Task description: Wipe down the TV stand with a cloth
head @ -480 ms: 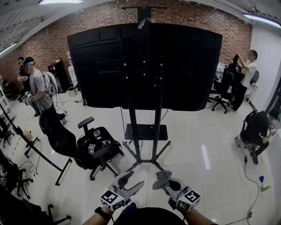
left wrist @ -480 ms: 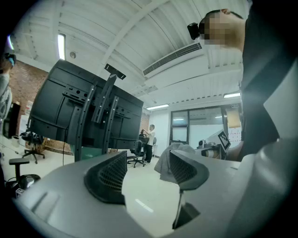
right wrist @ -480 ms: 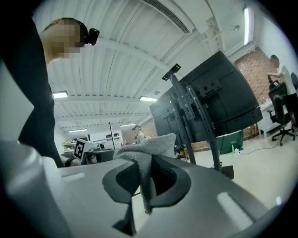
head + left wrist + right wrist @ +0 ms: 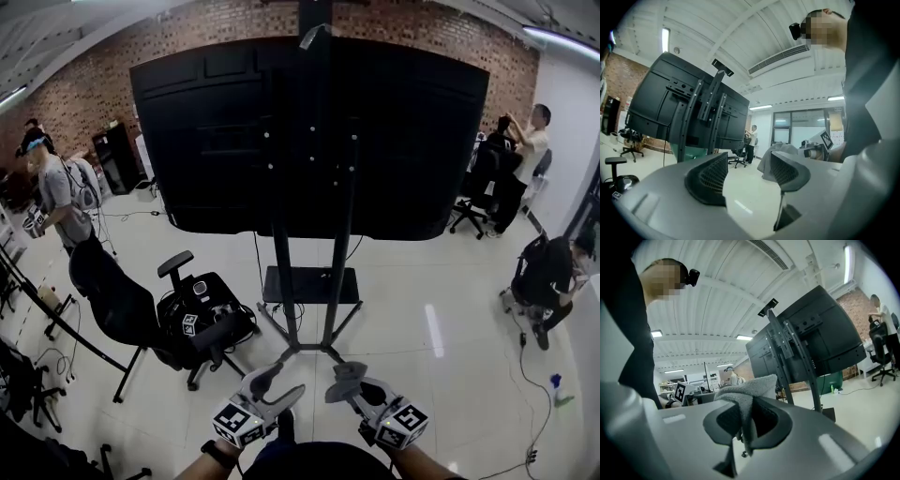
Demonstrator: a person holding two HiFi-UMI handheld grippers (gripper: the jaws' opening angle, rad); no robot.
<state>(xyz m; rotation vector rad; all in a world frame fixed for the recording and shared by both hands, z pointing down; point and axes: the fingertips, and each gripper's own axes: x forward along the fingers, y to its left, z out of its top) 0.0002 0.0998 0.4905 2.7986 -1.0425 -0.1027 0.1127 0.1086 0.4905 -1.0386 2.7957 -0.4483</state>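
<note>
Here, the left tongs [image 4: 278, 385] sit low at the bottom edge of the head view, their jaws spread wide with nothing between them; in the left gripper view only pale floor shows through the gap. Just beside them, the right tongs [image 4: 346, 384] are pressed together on a grey cloth [image 4: 349, 371], and in the right gripper view a fold of it bunches up over the jaw tips while a thin strip hangs down between them. The cloth is up in the air, well apart from the TV stand [image 4: 282, 281], which rises from the white floor [image 4: 422, 281] ahead of both tongs. The stand is black, with two slim uprights, splayed feet and a low flat shelf [image 4: 310, 284] behind its base, and it carries a large dark screen [image 4: 394, 141] seen from the back. A black office chair [image 4: 202, 323] stands to the left of the stand. One person [image 4: 52, 192] stands at the far left, another [image 4: 531, 150] stands at the far right near a brick wall [image 4: 225, 23], and a third [image 4: 553, 277] sits low by the right edge.
</note>
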